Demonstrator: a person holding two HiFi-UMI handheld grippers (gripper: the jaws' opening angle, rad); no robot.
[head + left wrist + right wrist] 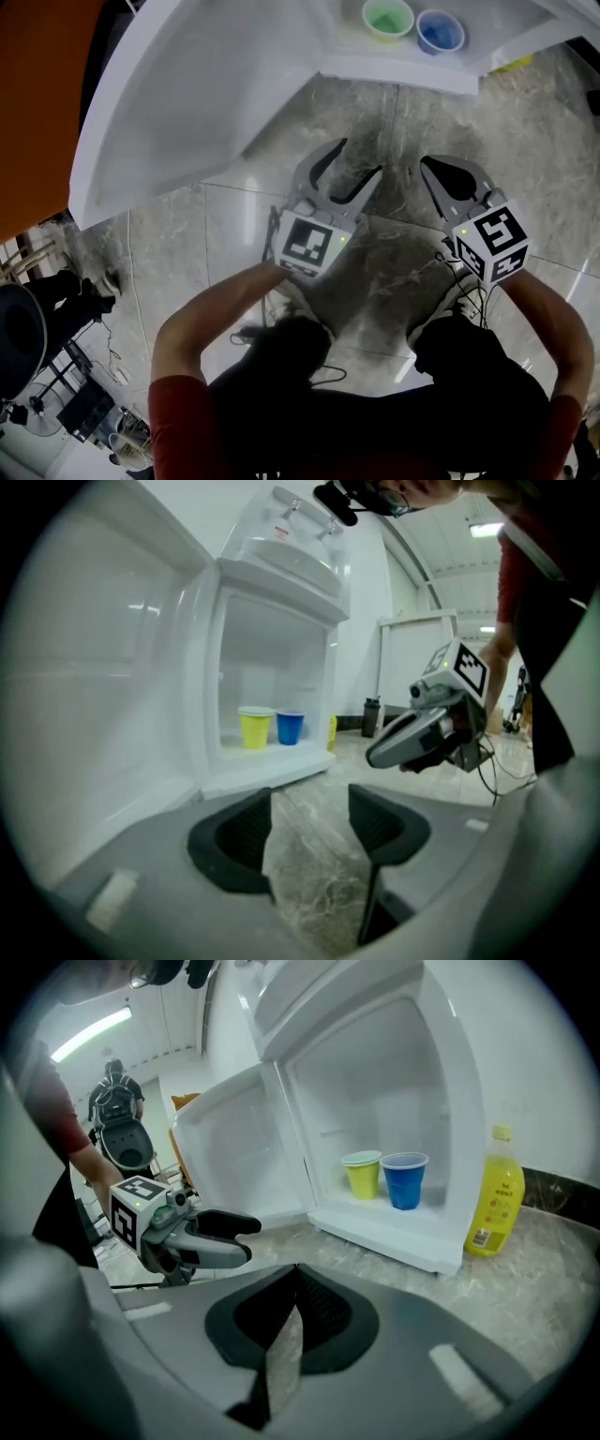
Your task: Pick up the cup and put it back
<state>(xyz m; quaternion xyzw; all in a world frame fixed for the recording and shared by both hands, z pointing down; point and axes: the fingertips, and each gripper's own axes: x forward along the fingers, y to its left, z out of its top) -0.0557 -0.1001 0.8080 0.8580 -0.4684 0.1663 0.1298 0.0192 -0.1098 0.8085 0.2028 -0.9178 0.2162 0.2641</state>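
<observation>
Nearest to me, my left gripper point(309, 808) hangs over the marbled floor point(384, 272) with its jaws apart; only floor shows between the pads. Just to its right, my right gripper point(427, 164) has its jaws together and holds nothing. Both point toward a small white fridge point(375, 1072) that stands on the floor with its door point(234, 1147) swung wide to the left. Inside, on the bottom of the compartment and well beyond either gripper, a yellow cup point(362, 1174) and a blue cup point(404, 1180) stand upright side by side, the blue one on the right; whether their rims touch I cannot tell. A yellow bottle point(494, 1194) stands upright on the floor just beside the fridge's right wall.
</observation>
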